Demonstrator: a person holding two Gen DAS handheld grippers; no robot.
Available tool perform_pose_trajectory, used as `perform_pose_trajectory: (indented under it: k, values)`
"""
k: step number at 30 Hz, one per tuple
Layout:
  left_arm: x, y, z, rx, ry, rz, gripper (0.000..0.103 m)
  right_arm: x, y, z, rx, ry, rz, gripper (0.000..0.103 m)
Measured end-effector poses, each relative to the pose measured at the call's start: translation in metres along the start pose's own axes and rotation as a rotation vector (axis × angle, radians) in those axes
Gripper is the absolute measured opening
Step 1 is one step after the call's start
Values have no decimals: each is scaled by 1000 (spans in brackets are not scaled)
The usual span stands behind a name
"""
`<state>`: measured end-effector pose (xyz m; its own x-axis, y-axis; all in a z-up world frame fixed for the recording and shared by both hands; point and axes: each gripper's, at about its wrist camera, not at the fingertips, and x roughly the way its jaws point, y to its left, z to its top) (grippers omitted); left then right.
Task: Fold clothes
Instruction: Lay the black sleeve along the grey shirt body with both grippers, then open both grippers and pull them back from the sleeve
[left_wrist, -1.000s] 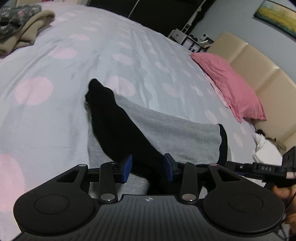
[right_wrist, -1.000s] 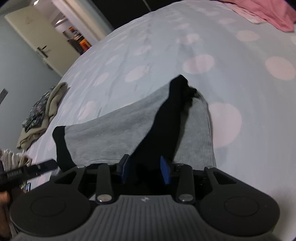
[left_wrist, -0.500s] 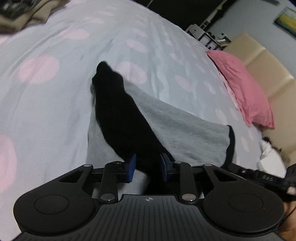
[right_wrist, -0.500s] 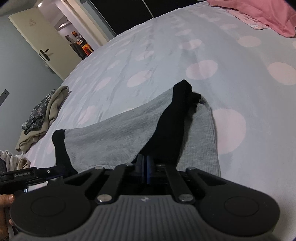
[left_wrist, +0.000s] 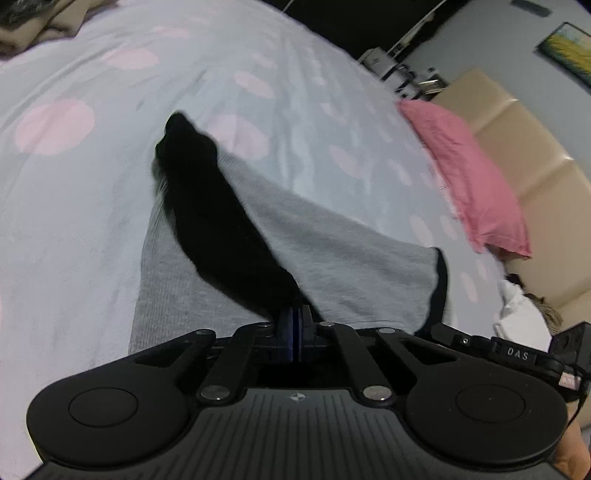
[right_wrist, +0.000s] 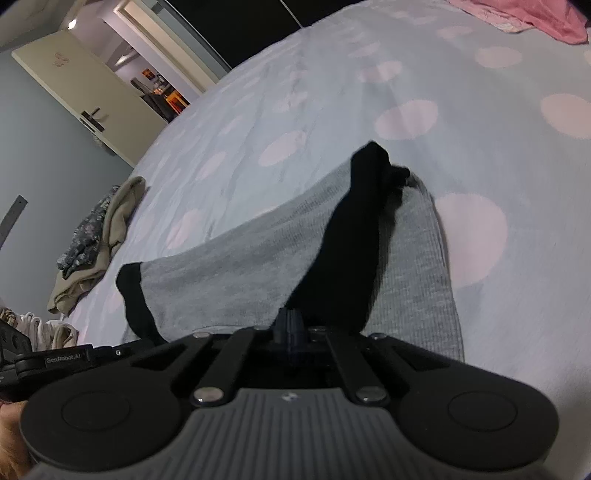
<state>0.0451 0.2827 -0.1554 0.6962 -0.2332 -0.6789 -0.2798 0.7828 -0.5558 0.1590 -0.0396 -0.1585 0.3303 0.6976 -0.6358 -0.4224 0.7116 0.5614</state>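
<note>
Bed (left_wrist: 92, 206): the largest thing in view; soft pale blue cover printed with round pink spots, lightly creased, filling most of both views.
Headboard (left_wrist: 524, 147): padded beige panels with rounded edges, at the right of the left wrist view.
Pillow (left_wrist: 469, 173): pink woven fabric, crumpled, lying on the bed against the headboard.
Garment (left_wrist: 332, 254): grey ribbed knit spread flat on the cover in the near middle of the bed, with a black band along one end (right_wrist: 136, 299) and a long black strip (left_wrist: 218, 229) running from the near edge away to a rounded tip.
Garment shape: a broad wedge, wide near the grippers and narrowing toward the black tip; the knit shows fine lengthwise ribs.
Pile of clothes (right_wrist: 92, 243): beige cloth under a dark flowered piece, bunched near the far bed edge, well apart from the garment.
Left gripper (left_wrist: 293, 325): matt black body, blue pads; its jaws have just closed and pinch the near end of the black strip.
Right gripper (right_wrist: 291, 325): same build; jaws fully together on the near end of the black strip as seen from its side.
</note>
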Motion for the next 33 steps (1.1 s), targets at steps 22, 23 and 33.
perform_pose_trajectory:
  k: [22,23,33]
  values:
    - [-16,-3,5,-32,-18,-79,0,-1,-6,-9,108,-4,-68,3]
    - [-17,-3,5,-30,-19,-85,1,-3,-6,-8,105,-8,-61,3]
    - [-24,1,-1,-14,8,-106,0,-41,-11,-7,157,-22,22,3]
